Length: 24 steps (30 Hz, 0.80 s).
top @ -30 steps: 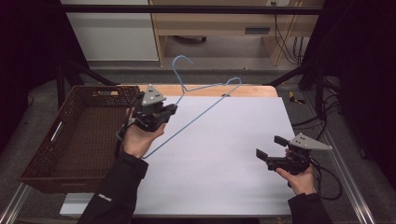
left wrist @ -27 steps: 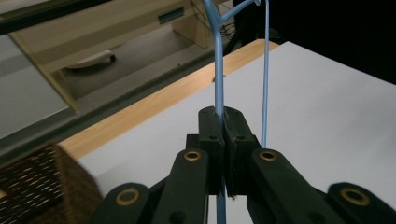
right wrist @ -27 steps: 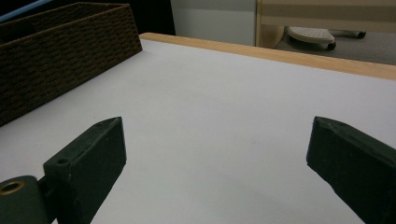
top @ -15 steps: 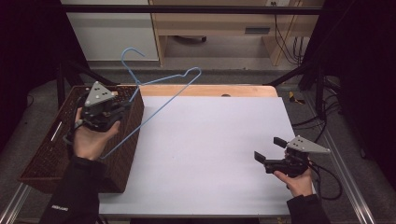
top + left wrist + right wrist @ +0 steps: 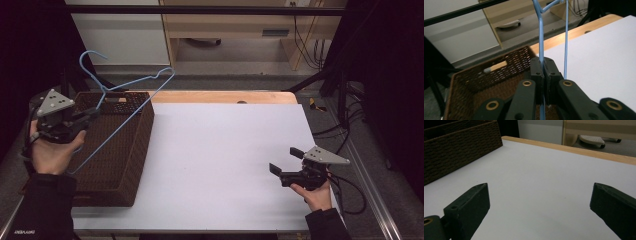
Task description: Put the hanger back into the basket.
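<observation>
White-topped bench [image 5: 225,165] with a wooden far edge, dark room around, pale cabinets behind. Dark woven basket [image 5: 127,165] sitting at the bench's left end. Left claw [image 5: 92,116] held above the basket, clenched on one wire of a blue wire hanger [image 5: 131,119]; hanger tilted, hook uppermost and pointing away, lower corner down over the basket. Right claw [image 5: 285,161] low over the bench near its right front, released, jaws wide apart, grasping nothing.

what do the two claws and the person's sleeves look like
Both the left claw and the right claw are black with flat blocky jaws, brass-coloured pivot pins, a grey three-cornered plate on top and a trailing black cable. Both sleeves are dark.
</observation>
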{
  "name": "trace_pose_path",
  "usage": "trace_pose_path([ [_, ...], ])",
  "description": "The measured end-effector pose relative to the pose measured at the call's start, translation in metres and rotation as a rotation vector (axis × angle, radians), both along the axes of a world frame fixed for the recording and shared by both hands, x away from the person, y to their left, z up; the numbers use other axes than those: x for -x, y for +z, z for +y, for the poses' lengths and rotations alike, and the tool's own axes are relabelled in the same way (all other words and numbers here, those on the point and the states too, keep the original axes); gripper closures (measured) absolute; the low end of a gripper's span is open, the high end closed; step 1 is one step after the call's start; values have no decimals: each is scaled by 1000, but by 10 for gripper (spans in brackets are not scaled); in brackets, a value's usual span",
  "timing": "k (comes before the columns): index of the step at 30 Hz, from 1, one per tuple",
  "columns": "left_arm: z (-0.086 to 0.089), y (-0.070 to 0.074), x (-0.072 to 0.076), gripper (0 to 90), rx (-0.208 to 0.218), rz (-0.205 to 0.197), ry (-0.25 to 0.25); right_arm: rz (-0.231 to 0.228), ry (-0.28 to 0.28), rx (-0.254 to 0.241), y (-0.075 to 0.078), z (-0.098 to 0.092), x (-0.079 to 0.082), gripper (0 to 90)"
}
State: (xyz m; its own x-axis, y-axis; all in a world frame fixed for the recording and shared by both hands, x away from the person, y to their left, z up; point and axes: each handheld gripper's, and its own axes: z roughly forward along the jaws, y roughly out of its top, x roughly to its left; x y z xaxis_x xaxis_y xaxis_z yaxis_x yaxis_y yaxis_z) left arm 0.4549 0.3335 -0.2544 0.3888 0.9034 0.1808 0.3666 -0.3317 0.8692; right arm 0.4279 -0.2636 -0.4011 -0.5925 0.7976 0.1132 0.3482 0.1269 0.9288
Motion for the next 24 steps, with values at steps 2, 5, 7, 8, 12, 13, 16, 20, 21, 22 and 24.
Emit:
trace_pose_path([
  [2, 9, -2, 2, 873, 4, 2, 16, -3, -1, 4, 0, 1, 0, 31],
  [5, 25, -5, 4, 873, 9, 0, 38, 0, -1, 7, 0, 1, 0, 30],
  [7, 38, -9, 4, 873, 7, -3, 54, 1, 3, 16, -1, 2, 0, 29],
  [8, 38, -9, 4, 873, 7, -3, 54, 0, 0, 16, -1, 2, 0, 29],
  [12, 51, -16, 0, 873, 2, 3, 80, 2, 1, 12, 0, 2, 0, 30],
  [13, 55, -17, -2, 873, 4, 7, 82, 0, 3, 16, 0, 2, 0, 29],
  [16, 61, -24, -7, 873, 6, 15, 87, -1, 3, 19, 0, 2, 0, 29],
  [20, 65, -34, -14, 873, -18, 31, 93, -2, 2, 22, 0, 1, 0, 29],
  [21, 66, -37, -15, 873, -21, 37, 92, -2, 2, 22, 0, 1, 0, 29],
  [22, 68, -39, -17, 873, -25, 41, 94, -2, 1, 22, 0, 1, 0, 29],
  [24, 70, -44, -19, 873, -34, 50, 95, -1, 2, 21, 0, 2, 0, 29],
])
